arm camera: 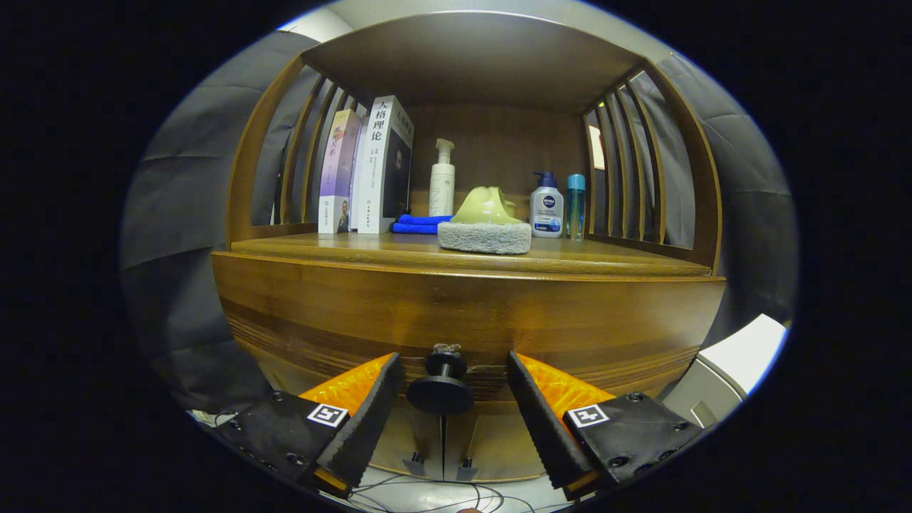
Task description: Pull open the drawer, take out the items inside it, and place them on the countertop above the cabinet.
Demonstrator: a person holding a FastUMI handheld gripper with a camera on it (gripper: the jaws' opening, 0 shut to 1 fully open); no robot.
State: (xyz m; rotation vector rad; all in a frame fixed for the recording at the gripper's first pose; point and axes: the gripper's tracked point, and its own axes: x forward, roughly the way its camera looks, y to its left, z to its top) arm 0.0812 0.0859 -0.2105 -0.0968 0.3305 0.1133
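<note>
1. Gripper (452, 370) fingers stand wide apart, one on each side of the round black drawer knob (440, 388), not touching it.
2. Brown wooden drawer front (570, 320) looks closed.
3. Wooden countertop (342, 246) above holds upright books (370, 167), a folded blue cloth (420, 224), a green-handled scrubbing sponge (485, 228) and bottles (547, 206).

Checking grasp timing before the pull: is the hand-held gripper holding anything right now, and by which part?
Nothing is held. The hand-held gripper is open, its fingers either side of the drawer knob without touching it.

Wooden drawer (463, 313) apparently closed; black knob (441, 390) between open tool (454, 370) fingers.
</note>
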